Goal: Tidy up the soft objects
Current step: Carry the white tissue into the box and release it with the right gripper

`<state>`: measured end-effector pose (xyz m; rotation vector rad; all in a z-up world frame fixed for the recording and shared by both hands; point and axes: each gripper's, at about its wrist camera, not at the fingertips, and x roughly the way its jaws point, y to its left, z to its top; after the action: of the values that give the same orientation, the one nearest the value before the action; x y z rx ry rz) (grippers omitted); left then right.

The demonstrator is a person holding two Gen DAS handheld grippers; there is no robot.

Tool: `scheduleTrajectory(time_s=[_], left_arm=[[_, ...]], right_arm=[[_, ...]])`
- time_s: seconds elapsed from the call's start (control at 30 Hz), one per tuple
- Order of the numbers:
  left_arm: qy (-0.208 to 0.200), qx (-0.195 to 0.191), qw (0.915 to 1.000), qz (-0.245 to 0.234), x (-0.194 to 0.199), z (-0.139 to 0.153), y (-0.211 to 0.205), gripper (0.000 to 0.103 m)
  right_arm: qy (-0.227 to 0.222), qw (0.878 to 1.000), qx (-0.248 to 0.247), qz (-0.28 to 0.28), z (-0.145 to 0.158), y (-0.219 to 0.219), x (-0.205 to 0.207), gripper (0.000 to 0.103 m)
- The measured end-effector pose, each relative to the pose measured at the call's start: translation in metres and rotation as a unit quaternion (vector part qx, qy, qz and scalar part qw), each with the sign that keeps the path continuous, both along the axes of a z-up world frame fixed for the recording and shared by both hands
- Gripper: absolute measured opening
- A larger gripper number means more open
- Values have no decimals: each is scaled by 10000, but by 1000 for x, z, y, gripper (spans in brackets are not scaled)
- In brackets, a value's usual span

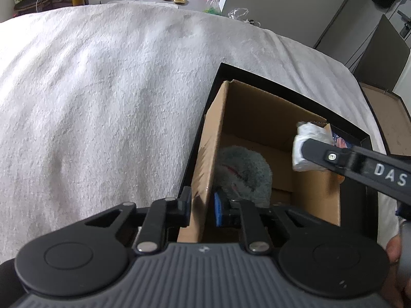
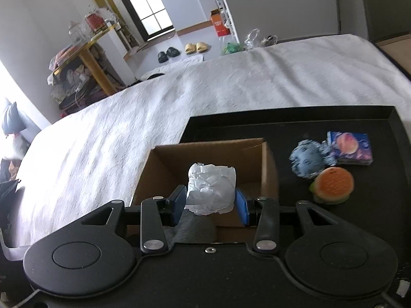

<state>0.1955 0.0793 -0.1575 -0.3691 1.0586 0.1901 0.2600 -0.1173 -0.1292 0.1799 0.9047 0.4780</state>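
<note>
Left tool [image 1: 201, 209] clamped on cardboard box [image 1: 259, 118] wall. Right tool [image 2: 210, 202] clamped on crumpled white wad [image 2: 212, 188], above box. Grey plush [image 1: 244, 172] inside.

Daylight floods in from the window [image 2: 149, 2] far ahead of my right side, blowing out that view's left edge to white. The bed [image 1: 102, 97] is evenly bright and soft; the box [image 1: 257, 133] interior sits in shadow. Both views bow strongly at the edges. The toys [image 2: 331, 164] on the tray [image 2: 282, 123] are smeared with blur.
</note>
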Motion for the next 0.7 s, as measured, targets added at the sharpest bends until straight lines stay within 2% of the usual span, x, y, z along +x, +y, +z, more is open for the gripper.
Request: scheduleTrajectory(time_s=[0.43,0.7], left_arm=[[-22,-362,9993,42,-1,-5,13,13],[-26,-459,9989,79,-2,-6,17,13]], right_arm=[[118,9993,-97,335,-4,43,1,43],[220,9986,-161,444,-8,49,-2,44]])
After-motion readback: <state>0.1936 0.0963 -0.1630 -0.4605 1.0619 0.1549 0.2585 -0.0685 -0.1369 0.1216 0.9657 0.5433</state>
